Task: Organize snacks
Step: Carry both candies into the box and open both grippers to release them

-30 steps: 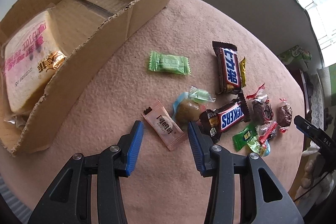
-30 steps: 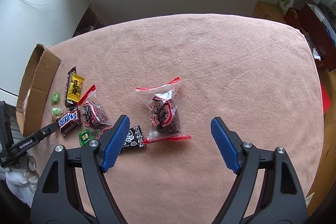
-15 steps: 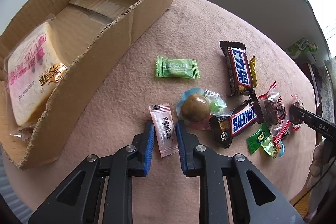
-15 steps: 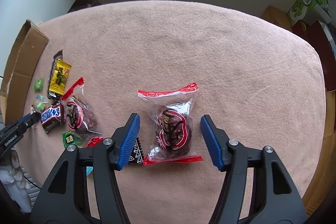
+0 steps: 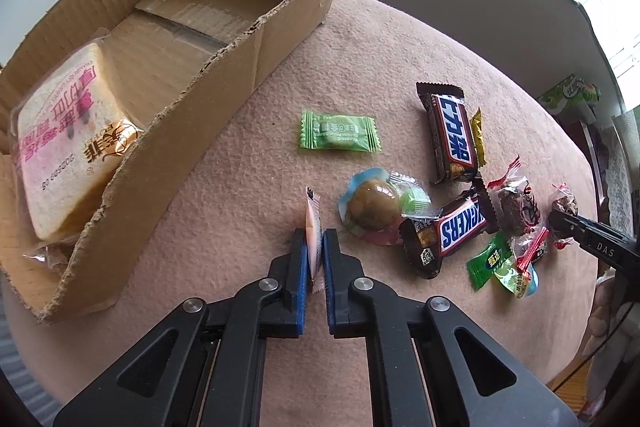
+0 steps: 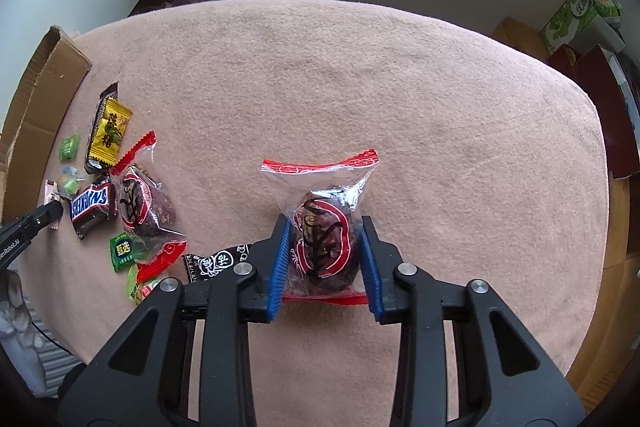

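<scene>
Two handheld grippers work a pink felt-covered table [image 6: 400, 87] strewn with snacks. The left gripper [image 5: 315, 251] has pinched its blue pads tight on a slim pink sachet [image 5: 312, 223], which stands on edge, its long axis running away from the camera along the fingers. Just beside it lie a round brown sweet in clear wrap [image 5: 372, 207], a Snickers bar [image 5: 452, 227] and a green candy [image 5: 338, 135]. A torn cardboard box [image 5: 224, 75] along the table's left edge holds a packaged bread slice [image 5: 68, 147]. Well apart from that cluster, the right gripper [image 6: 325, 251] is closing around a red-sealed clear bag with a dark date [image 6: 322, 239], its sealed ends pointing away from and toward the camera. A black wrapper [image 6: 216, 261] lies just left of those fingers.
</scene>
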`<state>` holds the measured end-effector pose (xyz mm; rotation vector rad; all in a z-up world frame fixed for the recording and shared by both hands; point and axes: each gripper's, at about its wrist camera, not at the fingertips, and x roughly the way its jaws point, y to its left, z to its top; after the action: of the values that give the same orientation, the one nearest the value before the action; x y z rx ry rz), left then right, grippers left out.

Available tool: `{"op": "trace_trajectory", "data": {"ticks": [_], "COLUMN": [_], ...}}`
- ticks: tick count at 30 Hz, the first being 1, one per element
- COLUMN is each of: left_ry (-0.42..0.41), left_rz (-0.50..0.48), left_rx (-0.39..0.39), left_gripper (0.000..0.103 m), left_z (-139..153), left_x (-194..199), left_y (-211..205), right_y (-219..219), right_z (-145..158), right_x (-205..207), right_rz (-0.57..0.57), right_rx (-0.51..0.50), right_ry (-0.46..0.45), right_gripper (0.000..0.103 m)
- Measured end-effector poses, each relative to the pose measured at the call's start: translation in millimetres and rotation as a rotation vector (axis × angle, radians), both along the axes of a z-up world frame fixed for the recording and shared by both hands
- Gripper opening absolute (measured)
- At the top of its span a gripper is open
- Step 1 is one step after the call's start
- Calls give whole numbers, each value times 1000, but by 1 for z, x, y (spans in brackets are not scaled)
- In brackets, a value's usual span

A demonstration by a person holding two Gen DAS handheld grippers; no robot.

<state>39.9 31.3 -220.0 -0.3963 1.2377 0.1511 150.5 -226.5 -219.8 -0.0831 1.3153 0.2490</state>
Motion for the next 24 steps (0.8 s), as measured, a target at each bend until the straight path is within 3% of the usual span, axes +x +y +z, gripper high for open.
{"op": "trace_trajectory", "data": {"ticks": [12, 18, 19, 21, 24], "left_ry": [-60, -22, -12, 15, -4], "left_rz": [37, -11, -7, -3, -31], "left_rx": [-43, -19, -13, -36, -12], "left_gripper": [5, 6, 6, 19, 20], "left_z": [32, 23, 21, 17, 15], "left_x": [-23, -14, -12, -7, -4], "left_y": [11, 11, 12, 15, 14], "right_y": [1, -7, -3, -5, -3], "right_z": [37, 43, 42, 44, 41], "right_x": [-24, -27, -27, -28, -27], "right_rz": [7, 0, 0, 3, -2], "right_rx": [40, 57, 58, 53, 56], "right_ry": [-65, -54, -54, -52, -47], "right_gripper": [34, 34, 34, 34, 34]}}
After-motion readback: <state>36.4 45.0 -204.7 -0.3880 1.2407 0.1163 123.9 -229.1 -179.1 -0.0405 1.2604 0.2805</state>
